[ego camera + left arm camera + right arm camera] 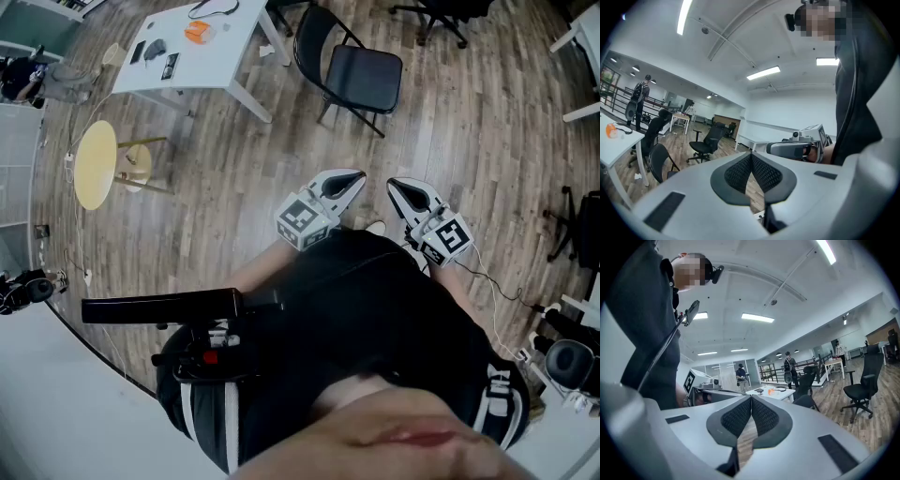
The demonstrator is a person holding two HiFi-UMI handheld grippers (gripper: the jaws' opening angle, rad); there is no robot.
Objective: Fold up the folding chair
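Note:
The black folding chair [349,67] stands unfolded on the wood floor beside a white table [225,66], well ahead of both grippers. My left gripper [354,176] and right gripper [397,185] are held side by side close to the person's body, both shut with nothing between the jaws. In the left gripper view the pads meet at the left gripper [751,157], and the chair [658,161] shows low at the left. In the right gripper view the right gripper [751,399] is likewise shut, with the chair [806,401] just right of its tips.
An orange object [198,33] and small dark items lie on the table. A round yellow stool [96,164] stands to the left. Black office chairs [436,14] [705,145] [862,385] stand around. People stand far off by a railing [790,366].

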